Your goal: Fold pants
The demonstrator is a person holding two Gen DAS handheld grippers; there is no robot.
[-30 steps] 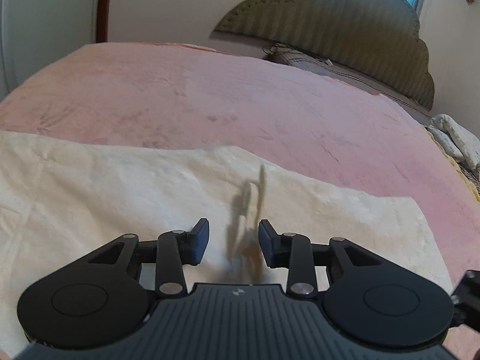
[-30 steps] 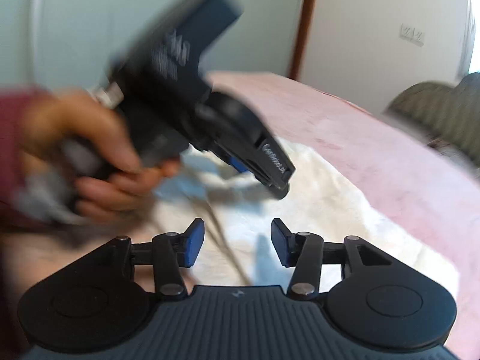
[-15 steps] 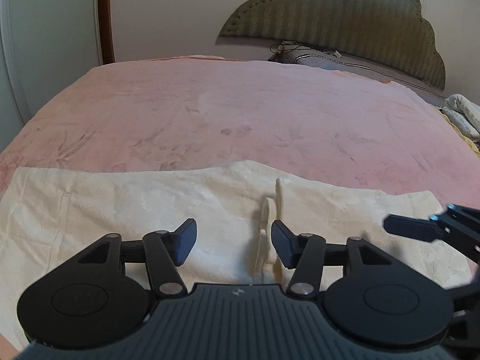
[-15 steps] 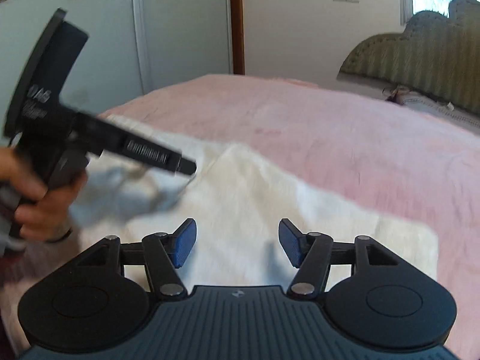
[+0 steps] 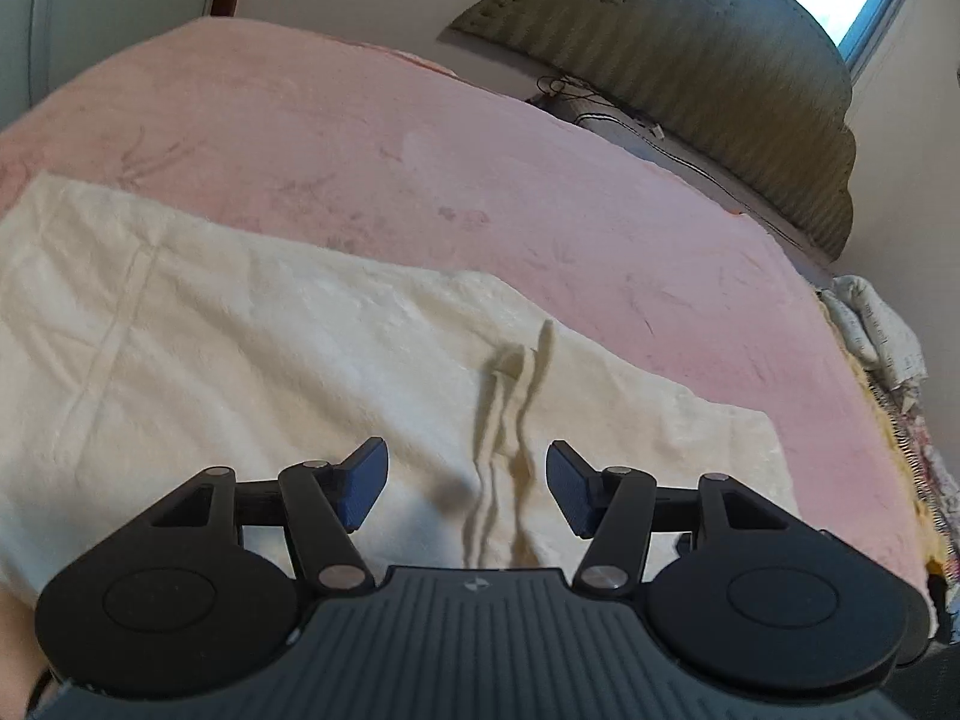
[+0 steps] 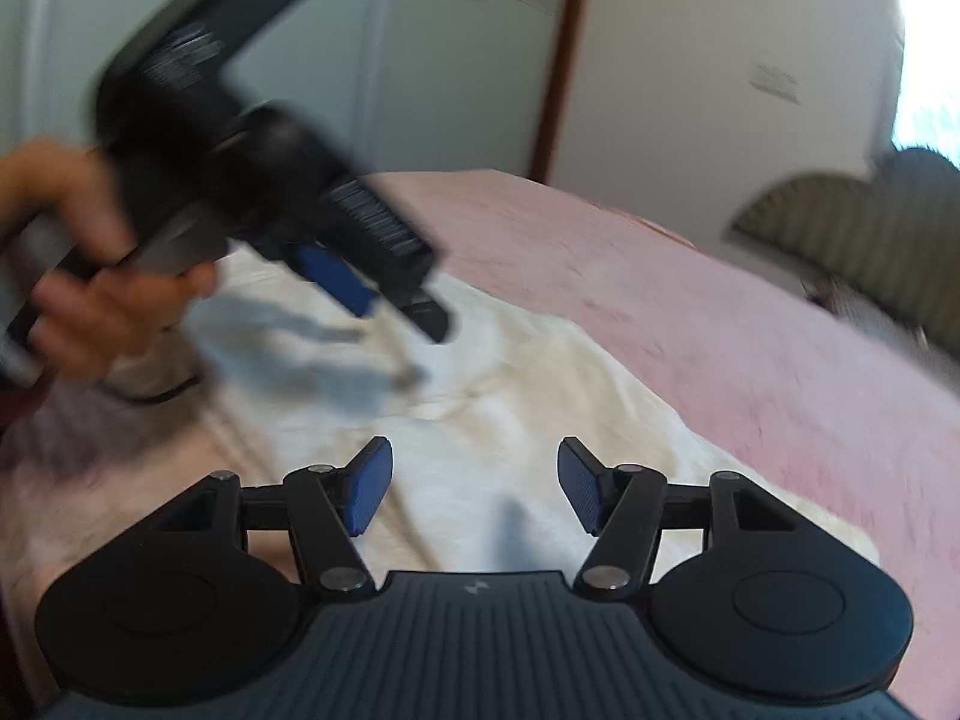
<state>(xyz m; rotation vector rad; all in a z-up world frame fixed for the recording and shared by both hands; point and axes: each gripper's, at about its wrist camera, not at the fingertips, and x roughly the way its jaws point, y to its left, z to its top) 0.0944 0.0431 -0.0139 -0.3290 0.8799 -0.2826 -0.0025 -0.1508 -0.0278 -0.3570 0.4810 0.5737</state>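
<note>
Cream pants (image 5: 240, 360) lie spread flat on the pink bed cover, with their two drawstrings (image 5: 510, 420) trailing over the cloth. My left gripper (image 5: 465, 489) hovers open above the pants; the drawstrings run beneath the gap and the pads touch nothing. My right gripper (image 6: 474, 486) is also open over the pants (image 6: 510, 396), with nothing between its fingers. In the right wrist view the left gripper (image 6: 396, 312) shows blurred at upper left, held by a hand (image 6: 102, 300) and pointing down at the cloth.
The pink bed cover (image 5: 420, 150) stretches beyond the pants to a padded olive headboard (image 5: 690, 60). Crumpled patterned bedding (image 5: 870, 324) lies at the bed's right edge. A pale wardrobe door (image 6: 450, 60) stands behind the bed.
Both grippers' jaws stand wider than a second ago. The left wrist view has tilted and shifted over the pants. In the right wrist view the left gripper swung out left, then back toward the middle.
</note>
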